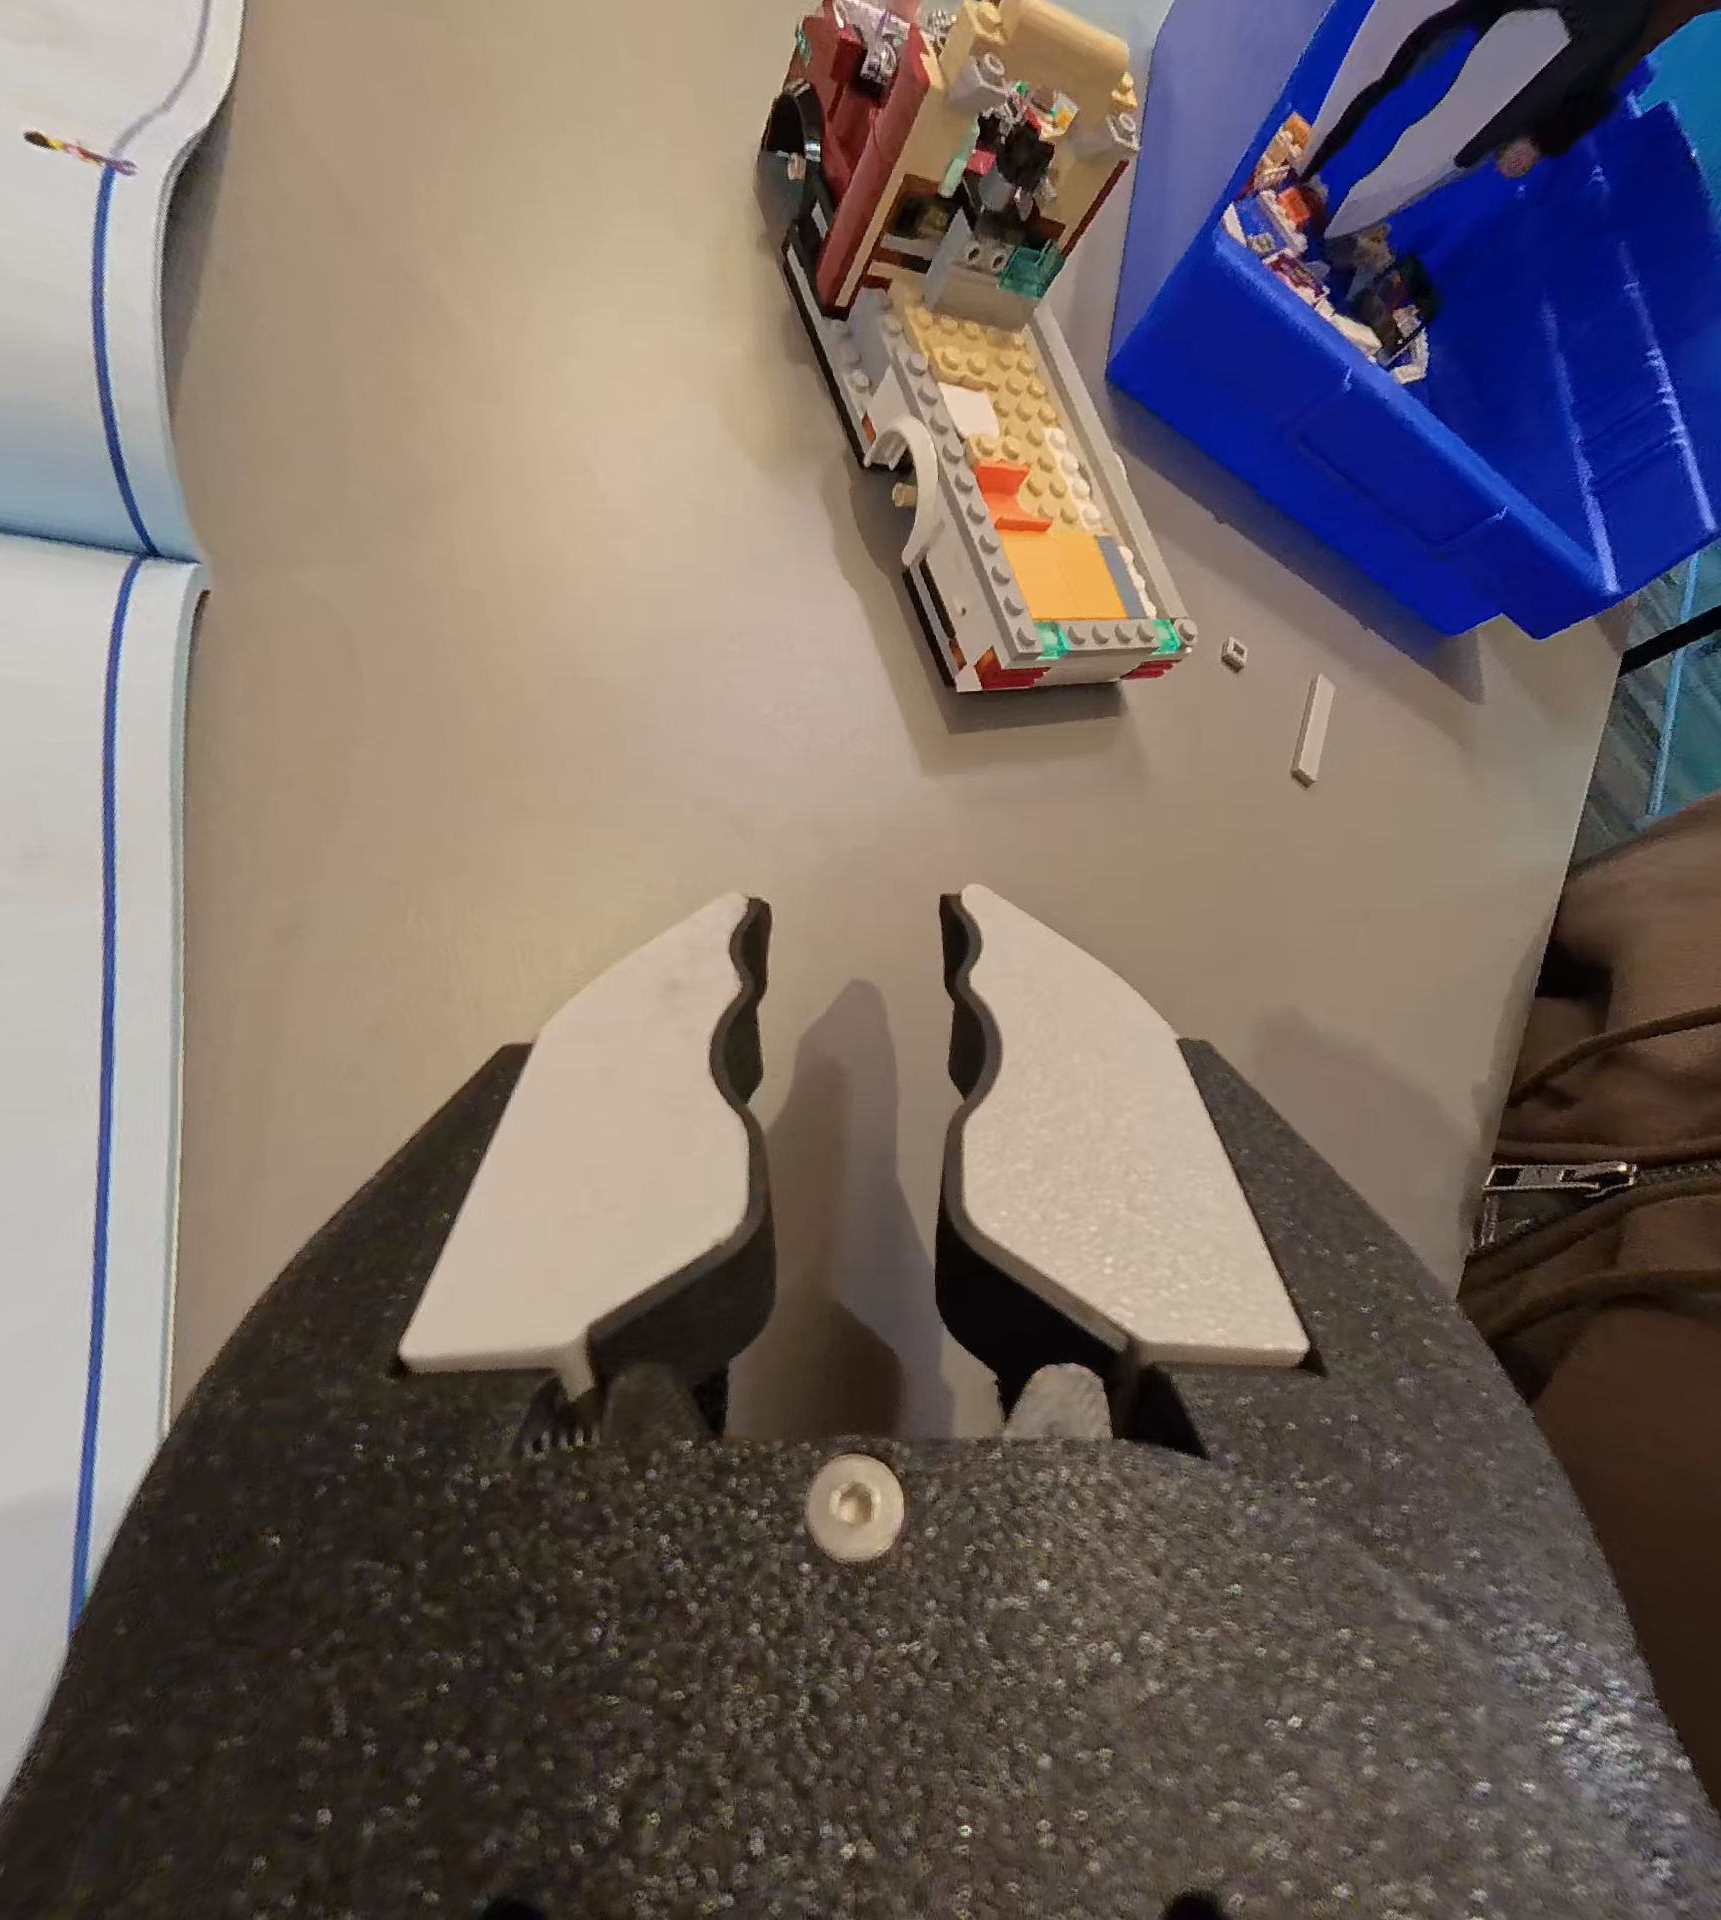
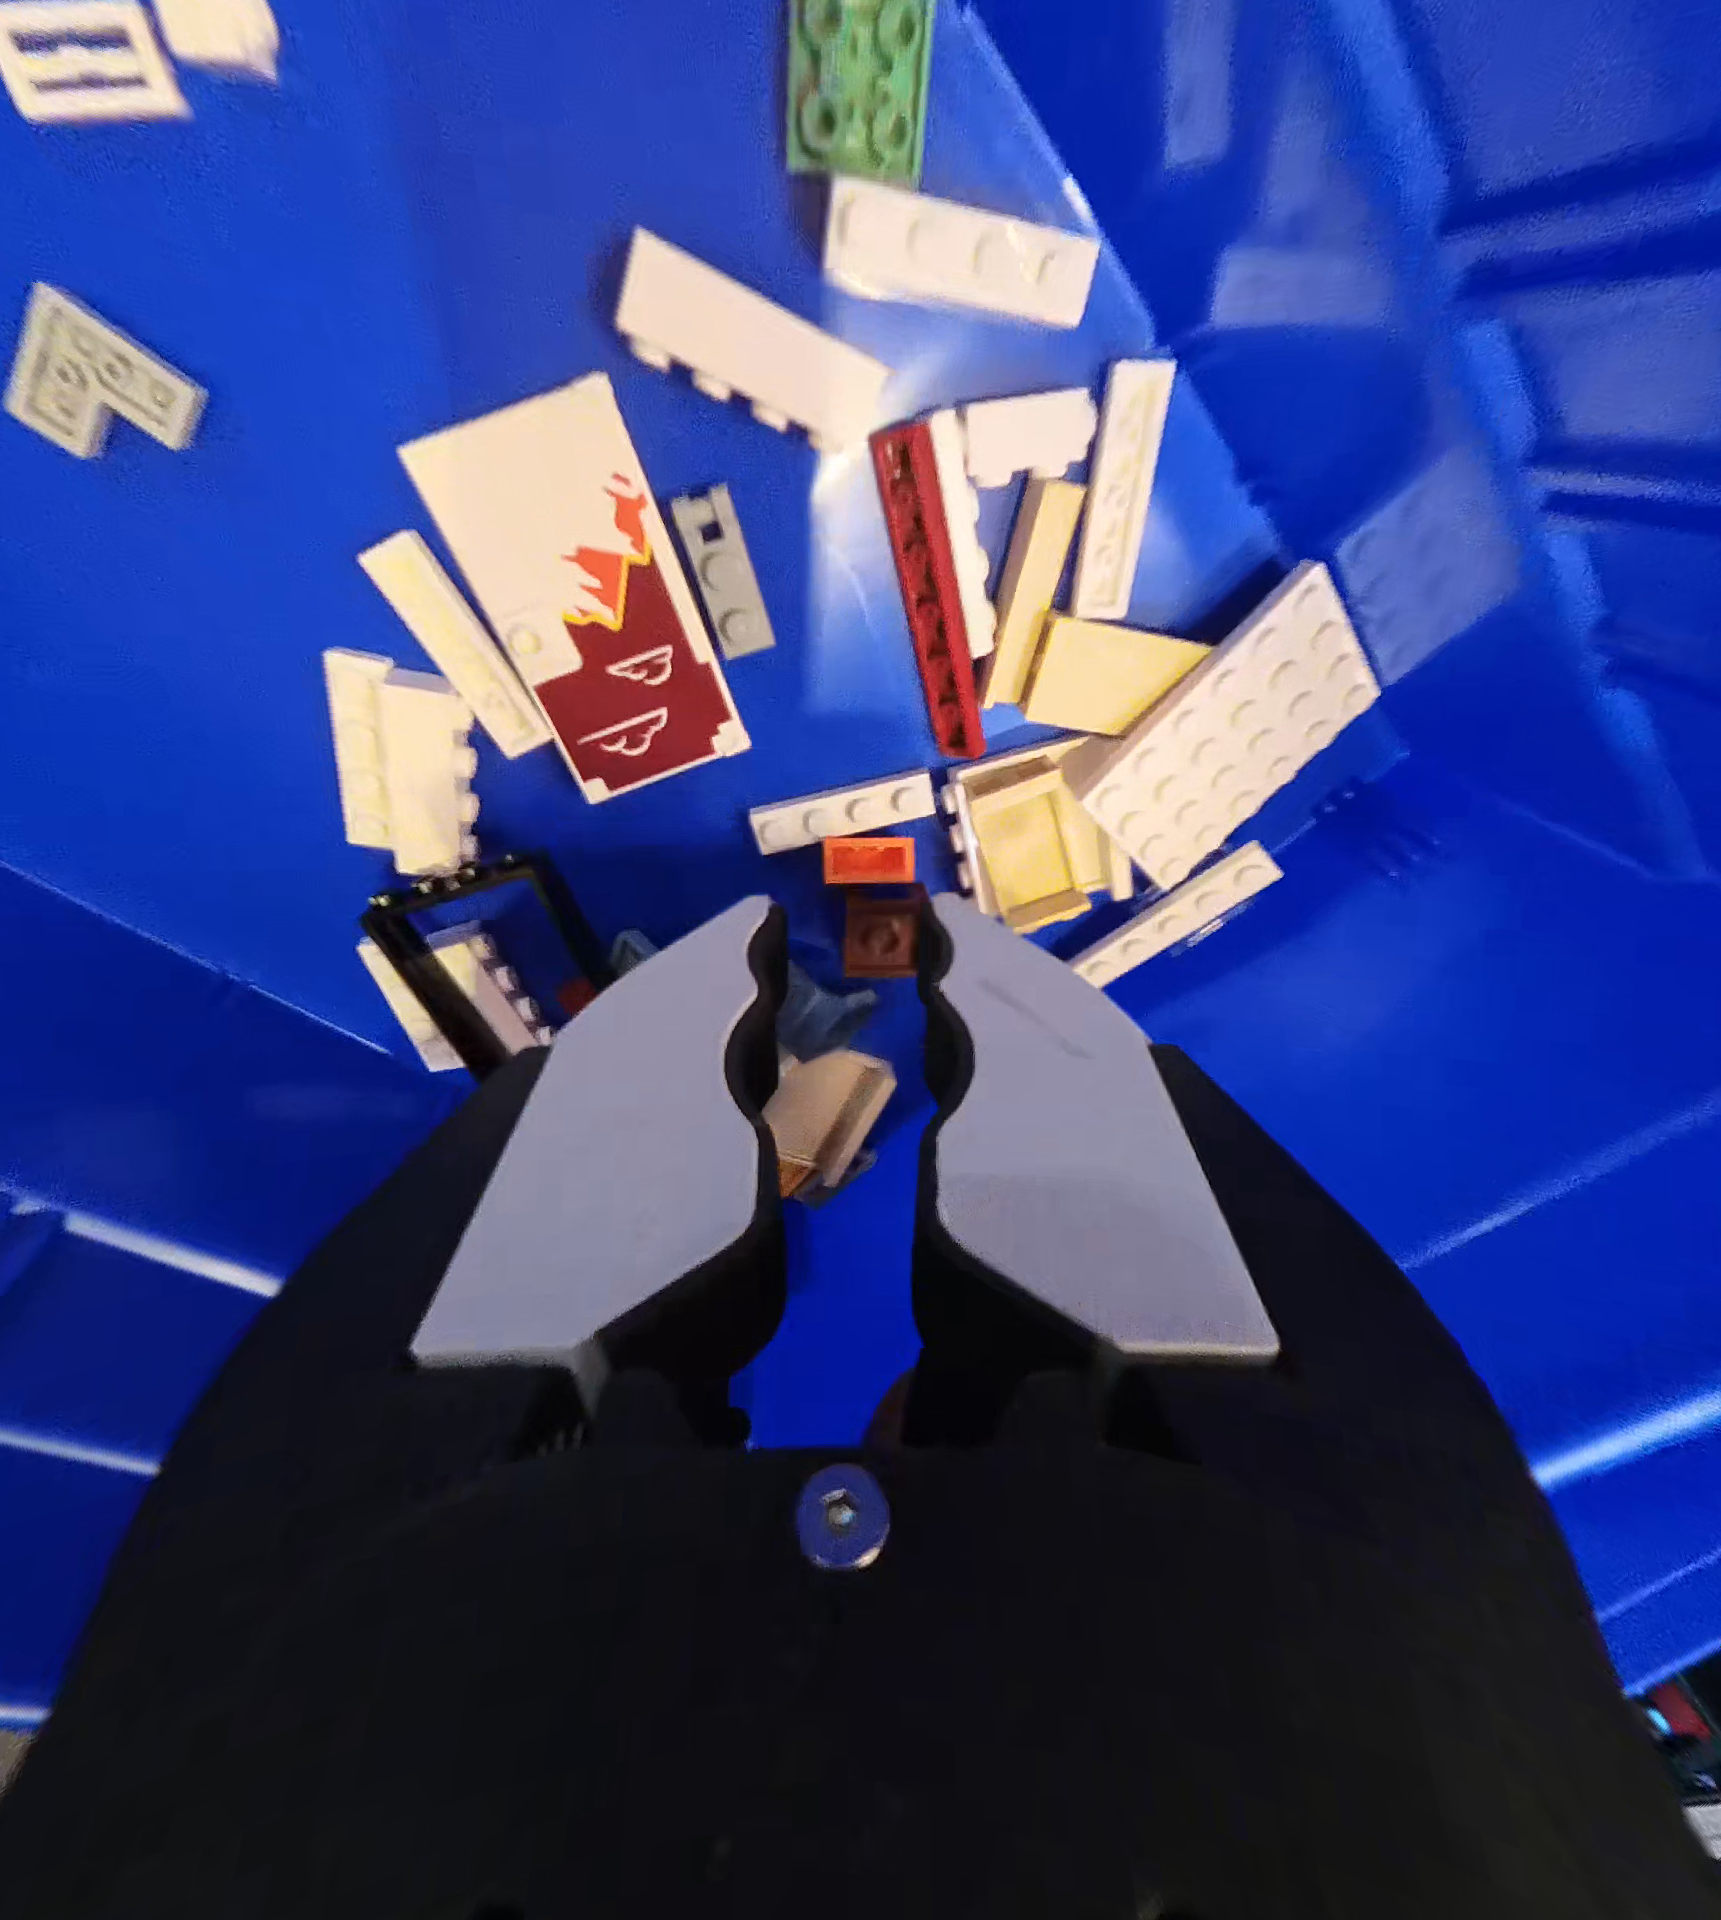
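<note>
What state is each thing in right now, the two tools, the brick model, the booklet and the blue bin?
Left tool: open, bare, above the table.
Right tool: open, inside the blue bin, small brown brick between its tips.
Brick model: partly built, roofless.
Booklet: lying open.
Blue bin: tilted, loose bricks inside.

Both wrist views look down, sharing the blue bin (image 1: 1458, 416).
</note>
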A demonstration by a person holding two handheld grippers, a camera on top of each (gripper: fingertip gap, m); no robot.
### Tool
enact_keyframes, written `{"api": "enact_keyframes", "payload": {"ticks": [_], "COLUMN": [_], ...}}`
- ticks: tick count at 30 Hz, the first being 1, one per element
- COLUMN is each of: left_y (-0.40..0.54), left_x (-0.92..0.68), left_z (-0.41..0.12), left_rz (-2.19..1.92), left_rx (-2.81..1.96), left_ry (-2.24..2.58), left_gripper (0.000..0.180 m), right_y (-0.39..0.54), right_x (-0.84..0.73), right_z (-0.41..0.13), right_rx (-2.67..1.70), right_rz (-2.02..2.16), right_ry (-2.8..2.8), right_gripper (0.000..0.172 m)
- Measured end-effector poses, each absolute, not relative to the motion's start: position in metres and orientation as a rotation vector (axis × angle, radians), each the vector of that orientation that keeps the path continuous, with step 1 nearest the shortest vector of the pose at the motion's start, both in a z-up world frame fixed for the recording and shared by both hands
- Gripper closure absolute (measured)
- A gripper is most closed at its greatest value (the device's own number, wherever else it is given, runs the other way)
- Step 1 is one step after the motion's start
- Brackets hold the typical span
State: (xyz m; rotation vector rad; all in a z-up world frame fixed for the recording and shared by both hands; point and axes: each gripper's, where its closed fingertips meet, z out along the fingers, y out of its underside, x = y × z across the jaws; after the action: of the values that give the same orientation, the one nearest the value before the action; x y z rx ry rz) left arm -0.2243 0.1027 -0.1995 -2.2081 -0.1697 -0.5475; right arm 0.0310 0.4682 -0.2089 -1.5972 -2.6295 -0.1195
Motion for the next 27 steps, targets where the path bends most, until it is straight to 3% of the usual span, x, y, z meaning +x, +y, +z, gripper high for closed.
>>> {"api": "enact_keyframes", "payload": {"ticks": [17, 27], "left_y": [0.104, 0.104], "left_x": [-0.223, -0.218], "left_z": [-0.197, -0.198], "left_rz": [-0.562, -0.585], "left_rx": [-2.195, -2.21], "left_ry": [-0.139, -0.103], "left_gripper": [0.148, 0.147], "right_y": [0.469, 0.396], "right_x": [0.027, 0.001], "right_z": [-0.219, -0.168], "right_rx": [-1.597, -1.456], "right_rz": [-0.142, 0.082], "right_ry": [-2.667, -2.537], "right_gripper": [0.155, 0.155]}}
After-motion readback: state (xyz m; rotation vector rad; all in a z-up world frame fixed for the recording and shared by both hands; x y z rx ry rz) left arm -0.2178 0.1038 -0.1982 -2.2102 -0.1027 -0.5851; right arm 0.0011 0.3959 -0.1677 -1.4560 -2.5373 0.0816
